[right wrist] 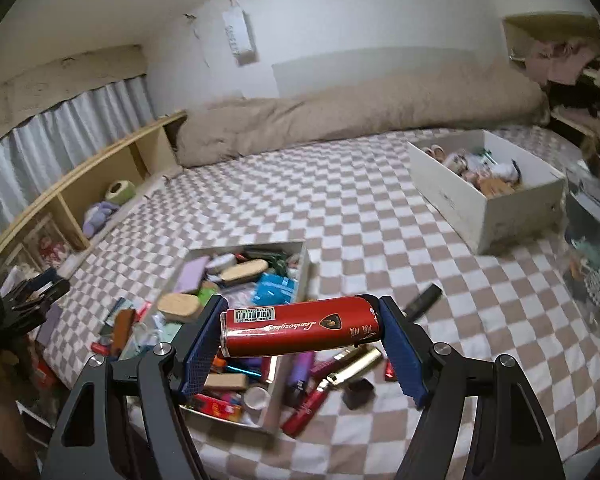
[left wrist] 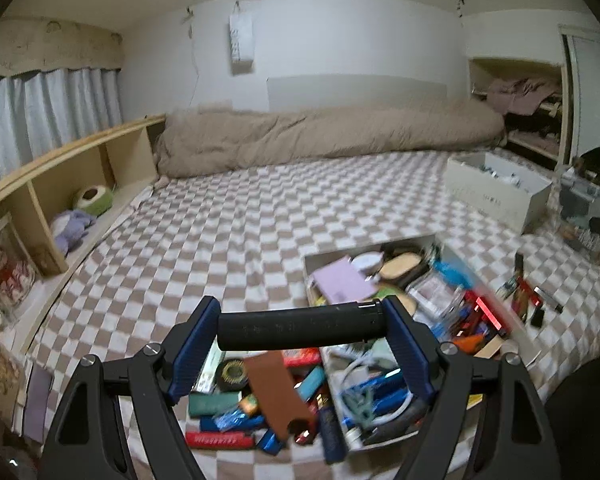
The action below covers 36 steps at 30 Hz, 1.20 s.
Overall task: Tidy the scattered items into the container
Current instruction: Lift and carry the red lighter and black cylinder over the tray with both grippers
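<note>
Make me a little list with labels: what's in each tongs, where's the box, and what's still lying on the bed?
left tongs: shut on a black tube, held crosswise
right tongs: shut on a red tube with gold writing, held crosswise
box: white, open, on the checkered bed, crowded with small things
still loose: items on the blanket either side of the box
second white box: further back on the bed

left hand-held gripper [left wrist: 300, 330] | clamps black cylinder [left wrist: 300, 327] endwise | above cluttered box [left wrist: 332, 258], checkered bed [left wrist: 228, 216]
</note>
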### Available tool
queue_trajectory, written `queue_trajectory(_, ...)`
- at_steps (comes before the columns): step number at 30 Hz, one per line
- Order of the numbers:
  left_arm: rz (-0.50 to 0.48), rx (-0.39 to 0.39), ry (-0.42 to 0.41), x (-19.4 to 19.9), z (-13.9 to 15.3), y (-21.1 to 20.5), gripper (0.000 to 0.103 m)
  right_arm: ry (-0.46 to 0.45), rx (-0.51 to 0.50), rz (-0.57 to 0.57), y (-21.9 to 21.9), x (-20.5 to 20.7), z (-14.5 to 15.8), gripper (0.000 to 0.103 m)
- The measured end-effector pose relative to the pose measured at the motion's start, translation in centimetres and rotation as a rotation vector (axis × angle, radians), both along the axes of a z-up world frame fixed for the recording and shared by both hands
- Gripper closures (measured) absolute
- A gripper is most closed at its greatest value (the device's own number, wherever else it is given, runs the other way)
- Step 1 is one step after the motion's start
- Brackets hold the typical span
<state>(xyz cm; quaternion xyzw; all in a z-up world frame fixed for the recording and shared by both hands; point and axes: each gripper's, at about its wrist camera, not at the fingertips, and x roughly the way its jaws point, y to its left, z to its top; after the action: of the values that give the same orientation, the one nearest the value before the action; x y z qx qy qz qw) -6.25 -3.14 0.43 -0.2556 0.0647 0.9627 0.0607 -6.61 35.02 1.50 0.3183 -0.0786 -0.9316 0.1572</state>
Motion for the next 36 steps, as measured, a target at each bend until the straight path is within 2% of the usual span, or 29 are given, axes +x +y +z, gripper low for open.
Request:
queue_trajectory(6,-0.031,0.047,0.057,-0.5,2.4,2.0,0.021,0.053,-0.030,0.029,-2.0,0.0,1.4,0.027)
queue_trajectory(10,-0.076,0.115,0.083,-0.6,3.7,3.7,0.021,0.073,-0.047,0.057,-3.9,-0.1,1.8,0.027)
queue_trajectory(17,-0.102,0.160,0.106,-1.6,4.5,5.5,0.021,0.073,-0.074,0.067,-5.8,-0.7,1.6,0.027)
queue_trajectory(24,-0.072,0.214,0.087,-3.3,3.1,5.0,0.021,0.023,-0.078,0.078,-7.9,-1.3,-0.1,0.027)
queue_trajectory(36,-0.067,0.260,0.026,-4.4,-1.4,3.6,0.021,-0.146,-0.003,0.125,-11.7,-1.5,-5.7,0.027)
